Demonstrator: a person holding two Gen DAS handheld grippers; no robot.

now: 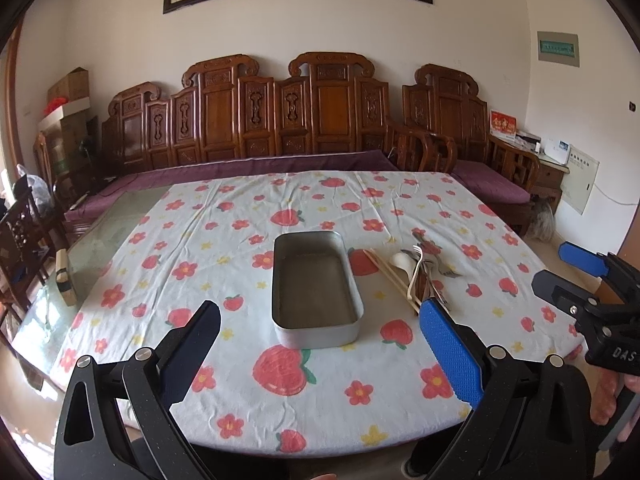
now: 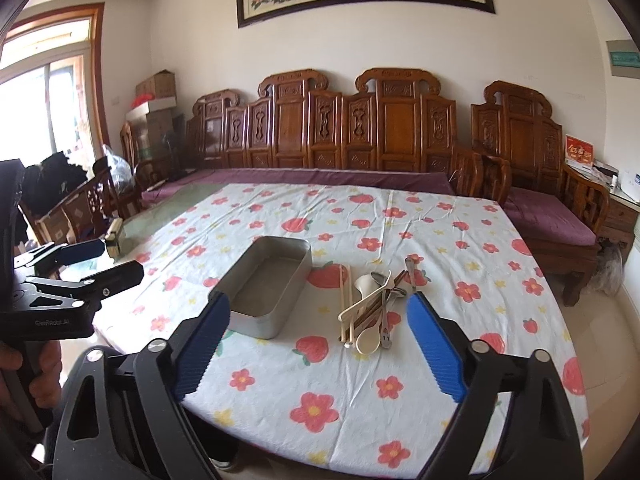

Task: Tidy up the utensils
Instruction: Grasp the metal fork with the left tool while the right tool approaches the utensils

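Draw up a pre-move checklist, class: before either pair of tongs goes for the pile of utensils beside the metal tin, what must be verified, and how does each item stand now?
1. Metal tin empty and open-topped, ready to receive: ok.
2. Utensil pile lying outside the tin, on the tablecloth to its right: ok.
3. Right tongs open and holding nothing: ok.
4. Left tongs open and holding nothing: ok.
5. Utensils lying apart for a clean single pick: not ok; chopsticks, white spoon and metal pieces overlap.
6. Exact count of utensils in the pile: cannot tell.
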